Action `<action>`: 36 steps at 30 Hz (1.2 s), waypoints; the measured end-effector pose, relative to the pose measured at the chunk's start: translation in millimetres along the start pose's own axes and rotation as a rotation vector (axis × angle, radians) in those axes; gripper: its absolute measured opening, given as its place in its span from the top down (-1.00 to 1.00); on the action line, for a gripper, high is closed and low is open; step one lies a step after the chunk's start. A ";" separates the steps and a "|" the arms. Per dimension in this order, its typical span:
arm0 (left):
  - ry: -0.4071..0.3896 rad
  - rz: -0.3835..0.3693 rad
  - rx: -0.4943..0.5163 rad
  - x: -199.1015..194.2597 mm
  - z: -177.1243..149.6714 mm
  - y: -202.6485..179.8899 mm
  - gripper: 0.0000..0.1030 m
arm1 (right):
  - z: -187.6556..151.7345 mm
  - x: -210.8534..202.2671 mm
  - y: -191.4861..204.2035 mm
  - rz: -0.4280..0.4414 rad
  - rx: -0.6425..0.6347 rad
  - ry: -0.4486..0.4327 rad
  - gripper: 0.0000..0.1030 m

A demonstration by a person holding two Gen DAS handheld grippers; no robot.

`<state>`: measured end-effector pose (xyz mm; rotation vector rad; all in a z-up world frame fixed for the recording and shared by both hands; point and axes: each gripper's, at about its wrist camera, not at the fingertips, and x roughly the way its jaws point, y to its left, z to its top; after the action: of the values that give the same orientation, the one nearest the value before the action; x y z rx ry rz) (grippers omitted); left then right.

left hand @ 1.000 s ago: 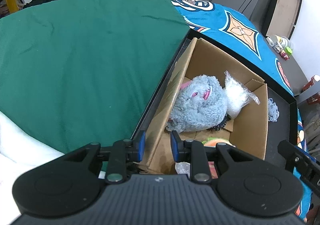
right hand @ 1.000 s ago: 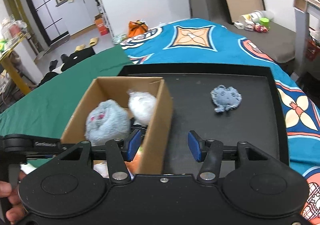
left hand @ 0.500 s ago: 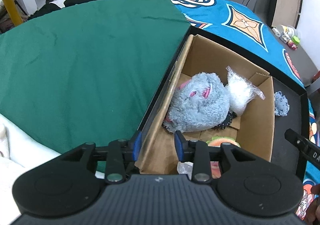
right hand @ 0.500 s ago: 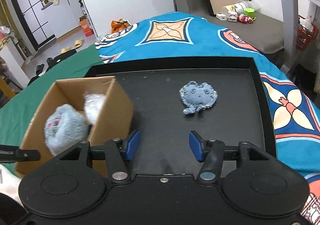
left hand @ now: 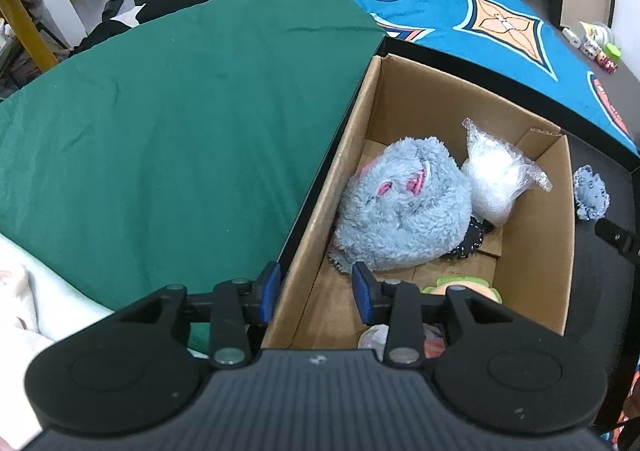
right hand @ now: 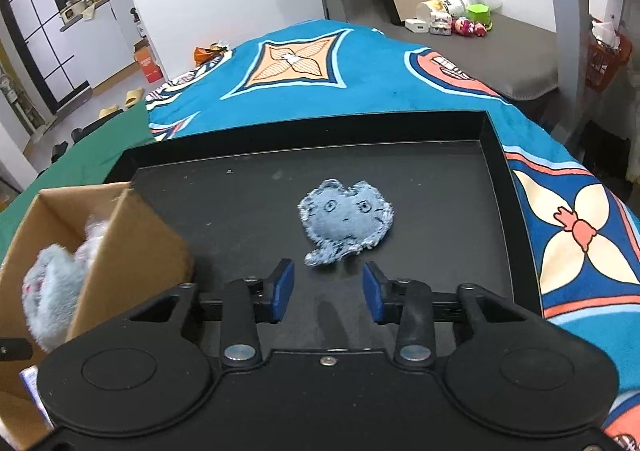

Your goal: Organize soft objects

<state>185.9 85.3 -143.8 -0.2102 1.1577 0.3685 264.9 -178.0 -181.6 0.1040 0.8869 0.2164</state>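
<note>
A cardboard box (left hand: 532, 235) stands at the left end of a black tray (right hand: 440, 211). It holds a fluffy grey plush (left hand: 404, 215), a clear plastic bag of white stuffing (left hand: 496, 183) and an orange-green toy (left hand: 460, 287). My left gripper (left hand: 315, 291) straddles the box's left wall. Its jaws are opening, and there are gaps between the pads and the cardboard. A flat blue denim toy (right hand: 346, 221) with a stitched face lies alone on the tray floor. My right gripper (right hand: 328, 289) hovers just short of its tail. Its jaws are closing with nothing between them.
A green cloth (left hand: 180, 123) covers the surface left of the tray, and a blue patterned blanket (right hand: 360, 75) lies behind it. White fabric (left hand: 24, 303) sits at the near left. Small toys and containers (right hand: 452, 19) stand on a grey bench at the back.
My right gripper swung right from over the box, sank towards the denim toy, and its jaws narrowed. My left gripper's jaws widened around the box wall as it shifted slightly.
</note>
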 end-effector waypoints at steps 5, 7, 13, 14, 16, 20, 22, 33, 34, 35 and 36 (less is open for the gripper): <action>0.006 0.015 0.010 1.0 -0.5 -2.2 0.22 | 3.4 12.7 -9.5 0.001 0.024 0.001 0.38; 0.010 0.020 0.011 1.8 0.1 -2.4 0.22 | 4.8 15.3 -11.4 0.008 0.035 -0.001 0.41; 0.015 0.033 0.021 2.9 0.5 -5.5 0.21 | 3.7 19.9 -13.9 0.007 0.026 -0.004 0.95; 0.014 0.034 0.022 3.1 0.7 -6.0 0.21 | 3.2 19.0 -15.4 0.013 0.032 -0.004 0.96; 0.015 0.035 0.022 2.7 0.6 -6.2 0.21 | 1.7 15.5 -16.6 0.012 0.028 -0.010 0.96; 0.009 0.035 0.021 1.6 0.0 -6.1 0.21 | -4.3 5.4 -20.4 0.008 0.036 -0.001 0.96; 0.006 0.033 0.025 0.7 -0.6 -6.6 0.21 | -8.8 1.1 -22.7 0.007 0.038 0.010 0.96; -0.011 0.029 0.039 -7.0 -3.1 -6.3 0.21 | -40.6 -29.4 -39.7 -0.019 0.085 0.051 0.96; -0.013 0.030 0.040 -7.9 -3.3 -6.2 0.21 | -42.6 -31.8 -41.1 -0.022 0.090 0.052 0.96; -0.014 0.030 0.039 -8.3 -3.1 -5.8 0.21 | -44.3 -34.1 -42.9 -0.025 0.094 0.053 0.96; -0.014 0.030 0.037 -8.8 -3.3 -5.4 0.21 | -45.7 -36.0 -44.4 -0.026 0.097 0.052 0.96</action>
<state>182.1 77.6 -137.2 -0.1577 1.1536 0.3743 213.7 -229.5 -191.0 0.1775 0.9506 0.1521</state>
